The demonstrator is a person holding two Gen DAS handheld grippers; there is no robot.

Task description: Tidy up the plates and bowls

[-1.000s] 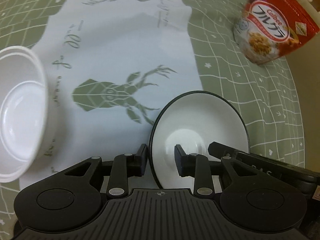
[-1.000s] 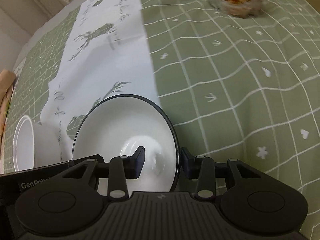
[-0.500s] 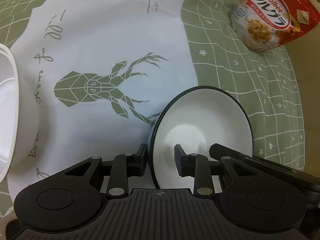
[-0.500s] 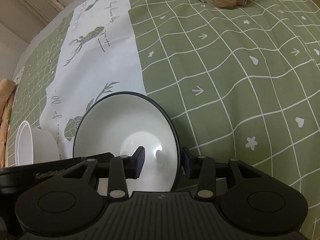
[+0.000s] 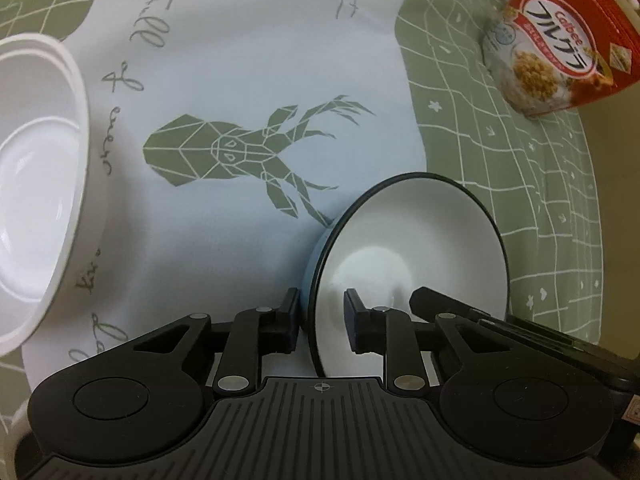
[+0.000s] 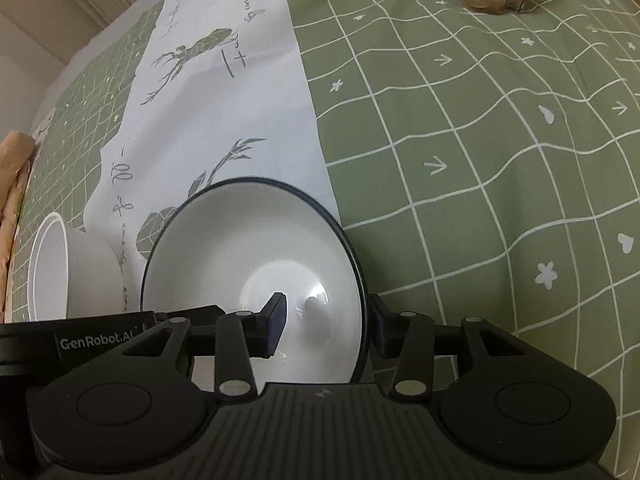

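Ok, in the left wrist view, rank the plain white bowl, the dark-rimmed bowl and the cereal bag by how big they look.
1. Plain white bowl, partly cut off by the frame edge
2. Dark-rimmed bowl, close behind; both sit near the camera, so that order is unsure
3. Cereal bag, clearly smallest, though farthest away

White tub (image 5: 36, 200) blocks left; cereal bag (image 5: 556, 44) far right corner; deer-print runner (image 5: 248, 80) between lies open.

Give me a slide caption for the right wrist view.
Right claw straddling the rim of a dark-rimmed white bowl, jaws opening, on a green checked cloth.
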